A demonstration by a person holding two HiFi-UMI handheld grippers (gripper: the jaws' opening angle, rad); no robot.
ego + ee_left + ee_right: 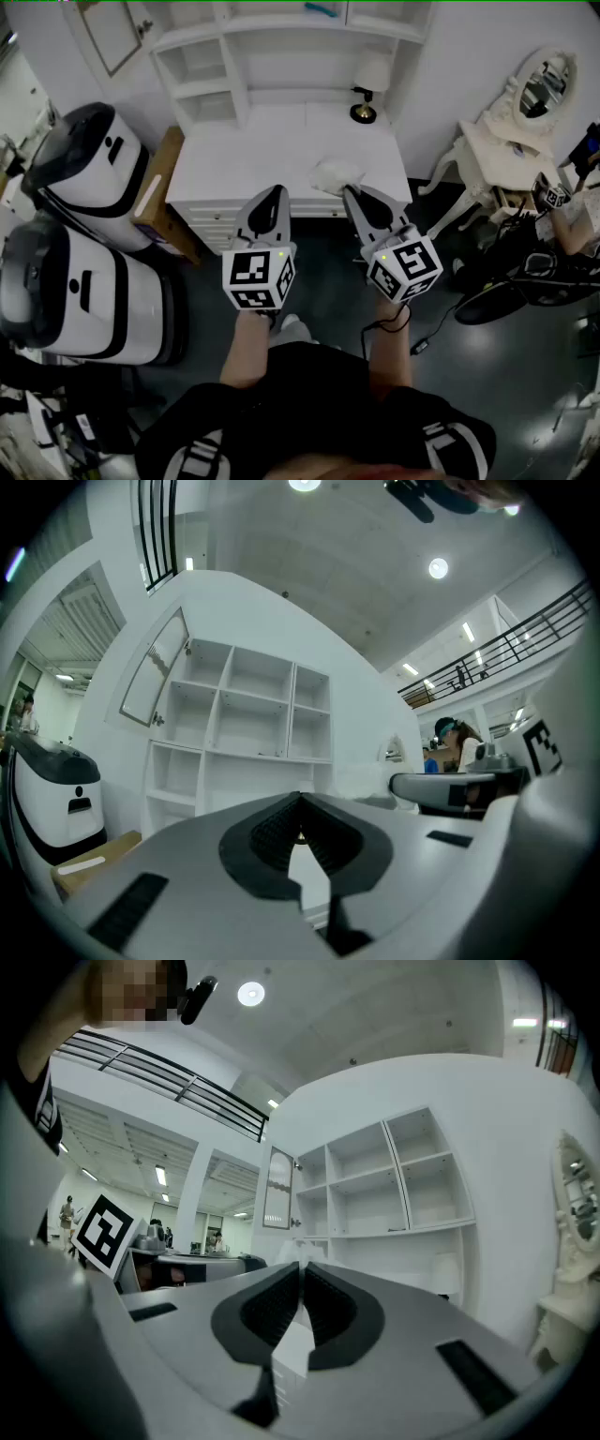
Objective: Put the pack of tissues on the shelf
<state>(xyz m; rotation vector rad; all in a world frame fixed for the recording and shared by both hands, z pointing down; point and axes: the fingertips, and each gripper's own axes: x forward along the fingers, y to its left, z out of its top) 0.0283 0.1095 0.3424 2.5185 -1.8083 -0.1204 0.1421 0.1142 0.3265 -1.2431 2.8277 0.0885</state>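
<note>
Right gripper (352, 193): you held it level with its jaws closed tight. The pack of tissues (336, 174) was right at its tip, over the white desk (244, 155). I could not tell whether the tips pinched the wrapper.

Left gripper (274, 191): level, just beside the right one, jaws closed on nothing, tip at the desk's front edge.

Beyond both tips rose the shelf unit (281, 56). 1 small lamp (367, 92) stood past the right gripper at the desk's back. 2 white machines (89, 169) stood off to the left gripper's outer side.
</note>
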